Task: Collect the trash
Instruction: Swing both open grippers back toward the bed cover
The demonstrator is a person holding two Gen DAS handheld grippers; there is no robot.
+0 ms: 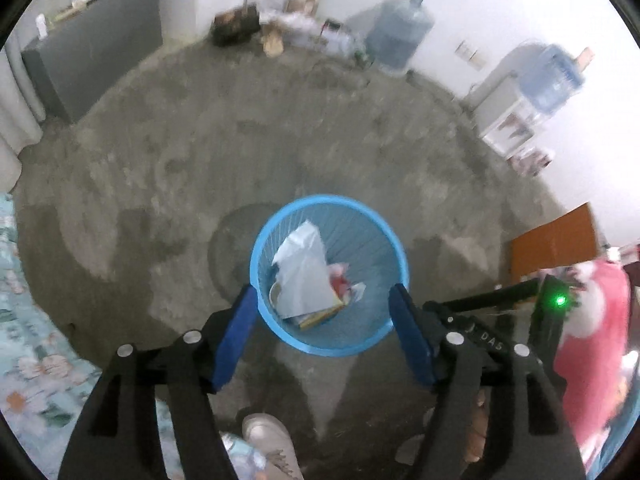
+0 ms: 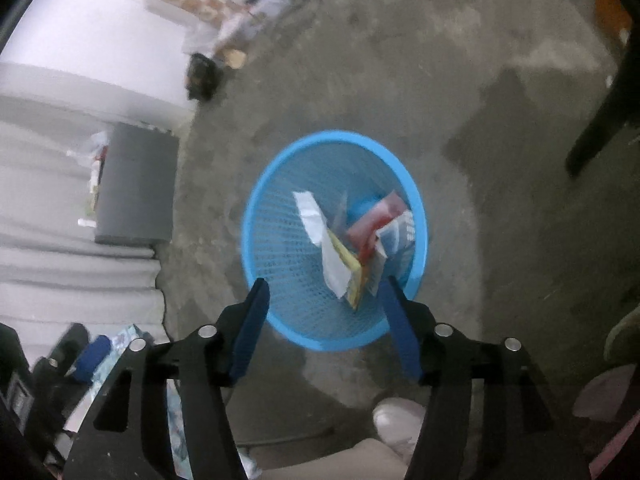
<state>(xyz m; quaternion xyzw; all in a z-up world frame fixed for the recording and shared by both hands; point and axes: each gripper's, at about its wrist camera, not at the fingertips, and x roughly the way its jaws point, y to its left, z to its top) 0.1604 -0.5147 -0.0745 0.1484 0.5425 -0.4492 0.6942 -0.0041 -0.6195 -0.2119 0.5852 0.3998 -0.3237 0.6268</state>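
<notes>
A blue mesh waste basket (image 1: 280, 332) stands on the concrete floor and also shows in the right wrist view (image 2: 280, 216). It holds trash: white paper (image 1: 304, 272), red and yellow wrappers (image 2: 372, 224). My left gripper (image 1: 322, 292) hangs open and empty above the basket, its blue pads on either side of the rim. My right gripper (image 2: 324, 284) is open and empty above the basket's near rim. The right gripper's black body with a green light (image 1: 560, 301) shows at the right of the left wrist view.
Two large water bottles (image 1: 400, 34) stand by the far wall with a litter pile (image 1: 280, 28). A grey cabinet (image 2: 136, 184) is at the left, an orange board (image 1: 556, 236) at the right, a dark table leg (image 2: 600, 120), flowered bedding (image 1: 32, 340), the person's shoes (image 1: 272, 444).
</notes>
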